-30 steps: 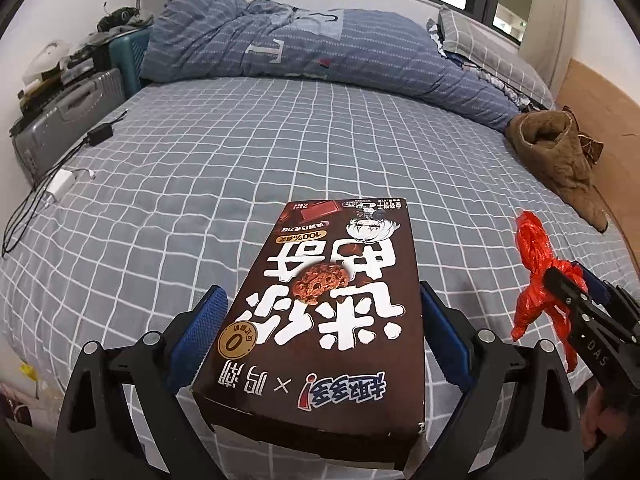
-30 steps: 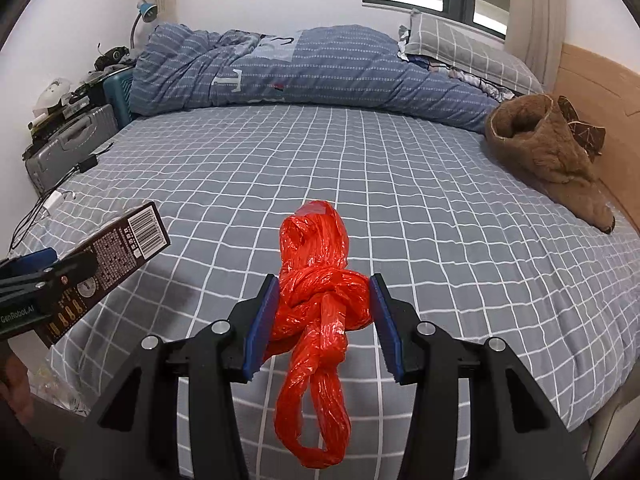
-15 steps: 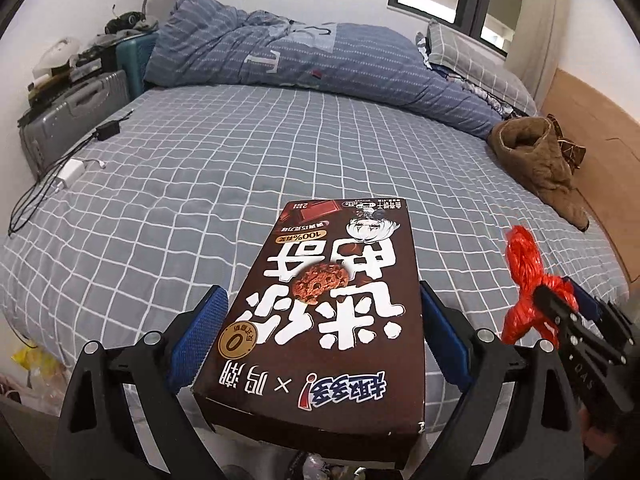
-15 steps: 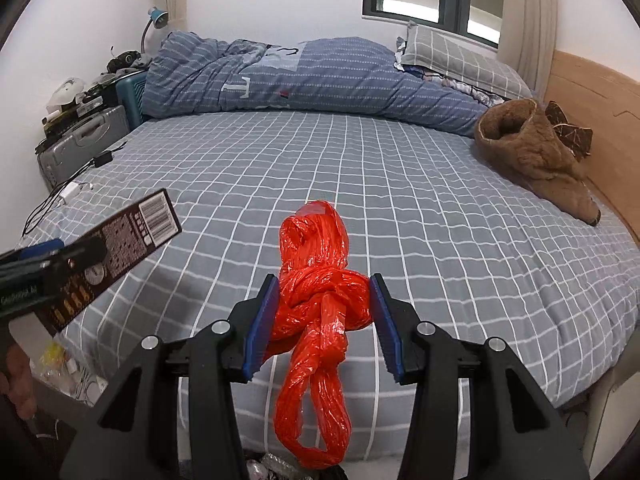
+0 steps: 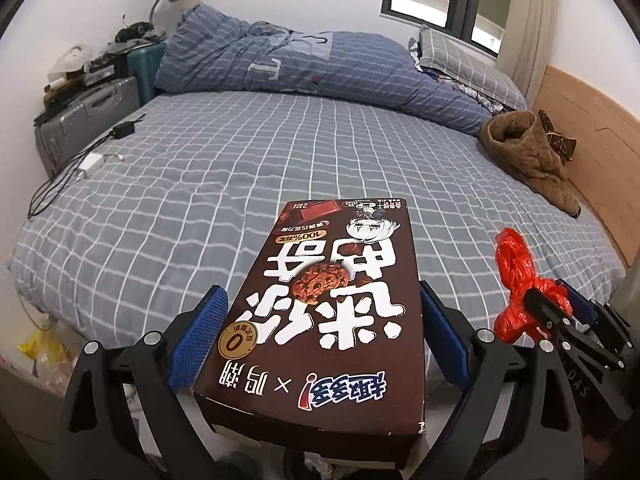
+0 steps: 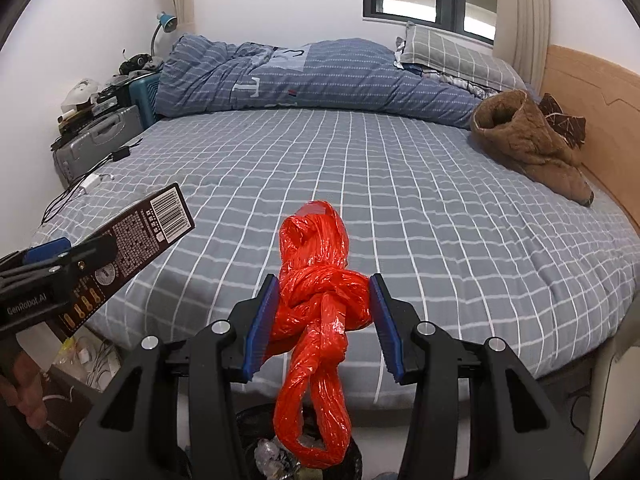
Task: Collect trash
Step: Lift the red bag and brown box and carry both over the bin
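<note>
Tools (image 5: pixel 320 336) withdrawn past bed (image 5: pixel 240 168) edge, box (image 5: pixel 332 304) gripped

Soft window daylight; fisheye-warped edges

The brown cookie box (image 5: pixel 332 312) carries big white Chinese characters on its top face, upside down from the left wrist view. Beside them a gold round badge reads "0", a small banner reads "100%", and an "×" stands between two groups of characters near the closer edge. In the right wrist view its underside (image 6: pixel 132 248) shows a barcode and fine print too small to read. The left hand-held gripper (image 6: pixel 28 280) bears "GenRobot.AI". The folded quilt (image 6: pixel 304 76) shows a large pale "T".
</note>
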The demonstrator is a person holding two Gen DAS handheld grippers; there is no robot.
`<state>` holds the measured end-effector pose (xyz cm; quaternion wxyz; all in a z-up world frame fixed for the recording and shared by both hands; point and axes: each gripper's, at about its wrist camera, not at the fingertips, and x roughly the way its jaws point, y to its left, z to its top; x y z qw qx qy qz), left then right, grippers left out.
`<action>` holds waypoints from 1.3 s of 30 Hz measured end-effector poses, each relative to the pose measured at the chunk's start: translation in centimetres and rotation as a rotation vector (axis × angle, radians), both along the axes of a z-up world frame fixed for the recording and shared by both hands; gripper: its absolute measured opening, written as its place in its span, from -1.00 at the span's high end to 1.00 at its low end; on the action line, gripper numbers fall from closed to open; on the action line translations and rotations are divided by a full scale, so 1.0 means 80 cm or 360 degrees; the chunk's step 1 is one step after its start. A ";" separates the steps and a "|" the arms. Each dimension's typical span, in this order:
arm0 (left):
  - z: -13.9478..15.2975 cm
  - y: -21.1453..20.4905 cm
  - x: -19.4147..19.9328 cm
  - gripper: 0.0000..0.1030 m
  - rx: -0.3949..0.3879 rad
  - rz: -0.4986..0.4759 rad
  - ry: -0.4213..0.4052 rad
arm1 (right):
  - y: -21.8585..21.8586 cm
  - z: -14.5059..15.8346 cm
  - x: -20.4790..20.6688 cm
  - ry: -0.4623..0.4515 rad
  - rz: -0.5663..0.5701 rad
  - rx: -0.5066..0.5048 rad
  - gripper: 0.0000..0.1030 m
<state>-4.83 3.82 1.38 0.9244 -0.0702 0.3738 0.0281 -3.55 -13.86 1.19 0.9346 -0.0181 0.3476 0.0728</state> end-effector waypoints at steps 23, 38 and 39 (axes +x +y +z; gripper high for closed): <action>-0.053 -0.028 -0.122 -0.76 -0.0010 0.0005 0.0263 | -0.004 -0.049 -0.114 0.0233 0.0010 -0.0030 0.13; -0.093 -0.021 -0.149 -0.76 -0.0044 0.0021 0.0458 | -0.019 -0.087 -0.131 0.0434 -0.0054 -0.0051 0.13; -0.097 -0.019 -0.150 -0.76 -0.0046 0.0026 0.0469 | -0.018 -0.091 -0.132 0.0447 -0.0050 -0.0058 0.13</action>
